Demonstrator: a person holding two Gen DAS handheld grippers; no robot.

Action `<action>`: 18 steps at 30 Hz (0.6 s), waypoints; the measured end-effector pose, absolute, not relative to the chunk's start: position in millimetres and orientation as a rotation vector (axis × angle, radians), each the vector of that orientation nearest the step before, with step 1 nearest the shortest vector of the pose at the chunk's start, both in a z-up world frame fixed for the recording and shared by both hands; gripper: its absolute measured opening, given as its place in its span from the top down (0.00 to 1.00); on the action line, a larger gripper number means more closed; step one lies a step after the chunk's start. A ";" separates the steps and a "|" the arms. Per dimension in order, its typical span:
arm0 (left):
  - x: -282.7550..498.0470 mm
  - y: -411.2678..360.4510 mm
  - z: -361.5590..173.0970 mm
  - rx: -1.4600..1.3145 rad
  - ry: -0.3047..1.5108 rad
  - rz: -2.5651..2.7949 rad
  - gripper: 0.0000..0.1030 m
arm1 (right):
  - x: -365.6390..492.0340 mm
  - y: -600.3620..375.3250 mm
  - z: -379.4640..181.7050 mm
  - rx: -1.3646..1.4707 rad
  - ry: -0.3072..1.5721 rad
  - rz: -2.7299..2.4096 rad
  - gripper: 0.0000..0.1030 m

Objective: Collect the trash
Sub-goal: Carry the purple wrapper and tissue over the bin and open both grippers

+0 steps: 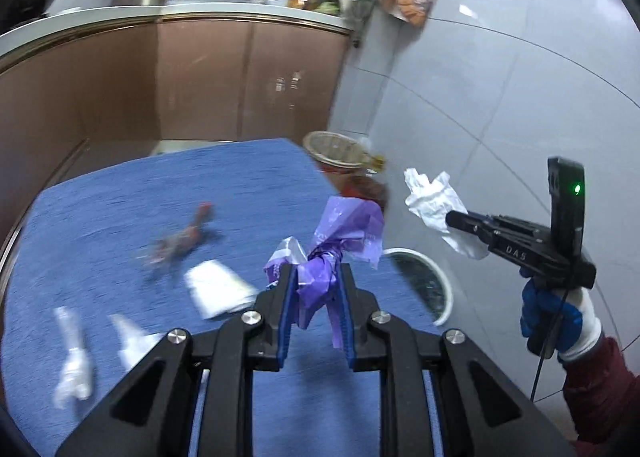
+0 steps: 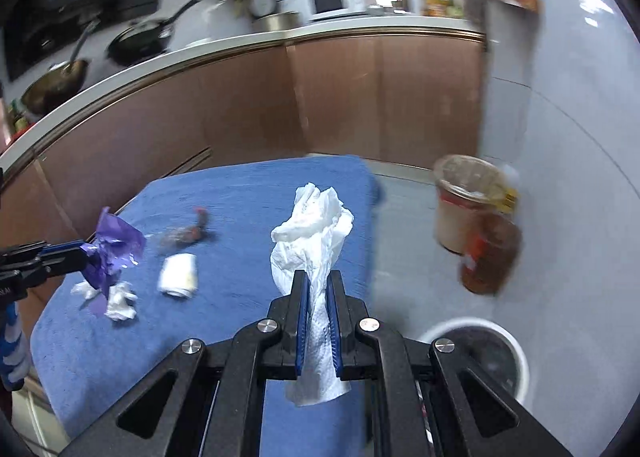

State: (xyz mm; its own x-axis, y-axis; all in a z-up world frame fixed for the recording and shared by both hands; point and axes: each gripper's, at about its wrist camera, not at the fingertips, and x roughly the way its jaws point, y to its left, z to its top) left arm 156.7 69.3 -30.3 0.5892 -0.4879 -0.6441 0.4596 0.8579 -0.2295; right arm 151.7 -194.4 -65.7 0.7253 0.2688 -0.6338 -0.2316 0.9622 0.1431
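Both wrist cameras looked forward and downward along their own gripper fingers, close above the blue-covered surface [image 1: 120, 209]. Each faced the far kitchen cabinets [image 2: 340, 97], sharing the surface, the white bin [image 2: 480, 357] at right, and the tiled floor.

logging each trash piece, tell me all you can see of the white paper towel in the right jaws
The white paper towel is crumpled, soft and creased. The right gripper has its jaws shut on its middle: a bunched, ragged end stands above them, a flatter tail hangs below. It is held in the air above the blue cloth, touching nothing else.
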 end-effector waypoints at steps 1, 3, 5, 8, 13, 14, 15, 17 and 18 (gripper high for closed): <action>157.6 57.2 -30.2 -0.034 0.765 -0.570 0.82 | 145.2 -211.2 -67.2 0.070 0.708 0.241 0.91; 160.4 31.2 -31.1 -0.016 0.772 -0.607 0.82 | 136.6 -234.2 -69.2 0.088 0.709 0.190 0.91; 167.0 -0.6 -34.7 -0.001 0.790 -0.653 0.82 | 128.4 -257.8 -74.6 0.103 0.712 0.139 0.91; 178.4 -48.7 -40.4 0.032 0.813 -0.705 0.82 | 121.6 -284.0 -85.0 0.123 0.719 0.082 0.91; 202.6 -125.9 -60.8 0.086 0.867 -0.762 0.82 | 125.8 -308.6 -112.7 0.173 0.752 0.024 0.91; 207.0 -139.2 -66.4 0.095 0.880 -0.770 0.82 | 128.4 -313.3 -119.8 0.183 0.763 0.012 0.90; 210.4 -151.3 -72.8 0.104 0.893 -0.773 0.82 | 131.3 -318.0 -127.3 0.194 0.775 0.001 0.90; 220.0 -175.7 -86.6 0.123 0.922 -0.775 0.82 | 138.6 -328.5 -141.6 0.209 0.801 -0.022 0.90; 225.7 -184.8 -94.5 0.129 0.938 -0.775 0.82 | 139.2 -333.8 -146.3 0.213 0.809 -0.031 0.90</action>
State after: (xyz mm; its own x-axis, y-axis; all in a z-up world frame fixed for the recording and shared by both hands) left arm 225.7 -184.8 -94.5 0.3480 -0.5420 -0.7649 0.6489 0.7281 -0.2207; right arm 139.2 -333.8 -146.3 0.6907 0.0537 -0.7212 0.1093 0.9780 0.1774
